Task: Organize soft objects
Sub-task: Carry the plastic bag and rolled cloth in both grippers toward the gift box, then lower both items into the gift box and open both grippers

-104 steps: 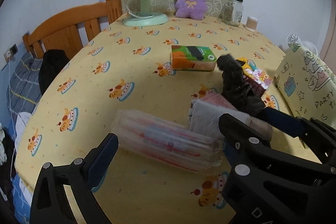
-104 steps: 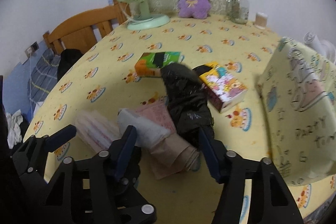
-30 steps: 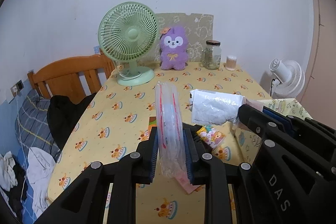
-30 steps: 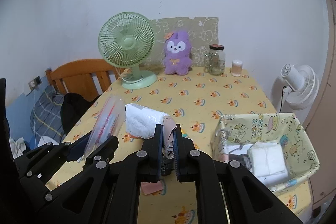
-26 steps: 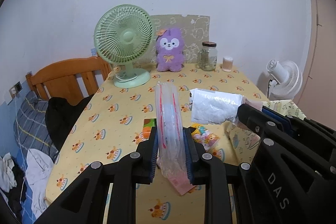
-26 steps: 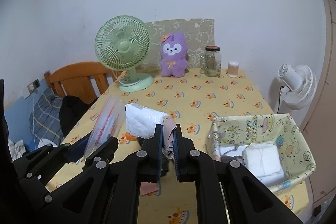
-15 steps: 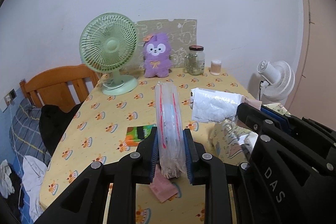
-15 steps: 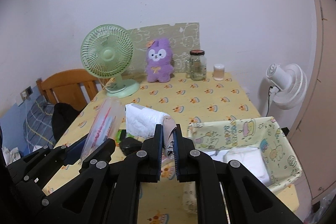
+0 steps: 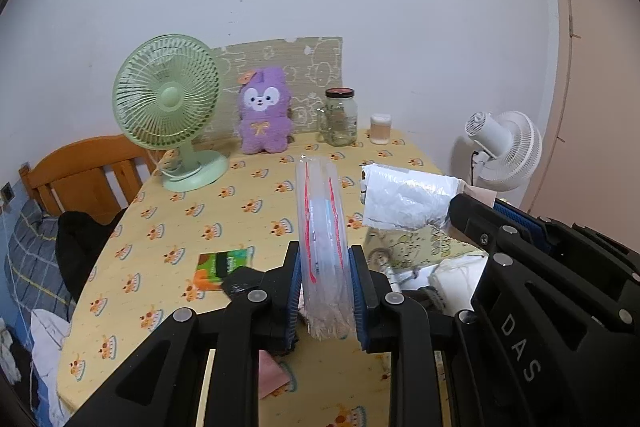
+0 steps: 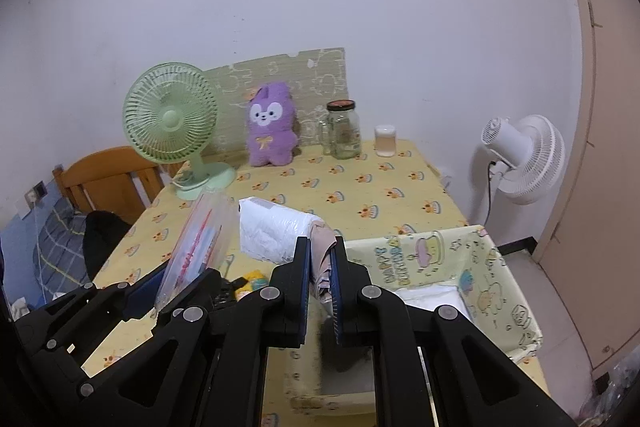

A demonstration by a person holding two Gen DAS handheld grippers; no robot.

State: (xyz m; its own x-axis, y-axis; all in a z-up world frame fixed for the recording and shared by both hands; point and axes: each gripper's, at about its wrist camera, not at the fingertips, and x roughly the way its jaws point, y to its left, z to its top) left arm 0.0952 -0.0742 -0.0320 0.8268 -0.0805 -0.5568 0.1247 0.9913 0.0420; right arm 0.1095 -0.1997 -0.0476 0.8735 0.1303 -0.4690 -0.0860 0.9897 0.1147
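Note:
My left gripper [image 9: 325,291] is shut on a clear plastic pouch [image 9: 322,219] with red lines, held upright above the yellow tablecloth [image 9: 248,211]. My right gripper [image 10: 320,267] is shut on a beige cloth bundle [image 10: 323,247] with a white plastic-wrapped roll [image 10: 272,231] sticking out to its left. The bundle hangs over the near left corner of a yellow printed fabric basket [image 10: 500,279], which holds a white folded item [image 10: 434,301]. In the left wrist view the roll [image 9: 404,199] and the basket [image 9: 416,241] show at the right.
At the table's back stand a green fan [image 9: 168,107], a purple plush [image 9: 264,115], a glass jar [image 9: 340,117] and a small cup [image 9: 380,129]. A green-orange pack [image 9: 224,265] and a pink item [image 9: 272,375] lie on the cloth. White floor fan [image 10: 524,159] right, wooden chair [image 10: 108,183] left.
Both grippers have carried their loads to the right across the table. The basket now lies under the right gripper. Both grips are unchanged.

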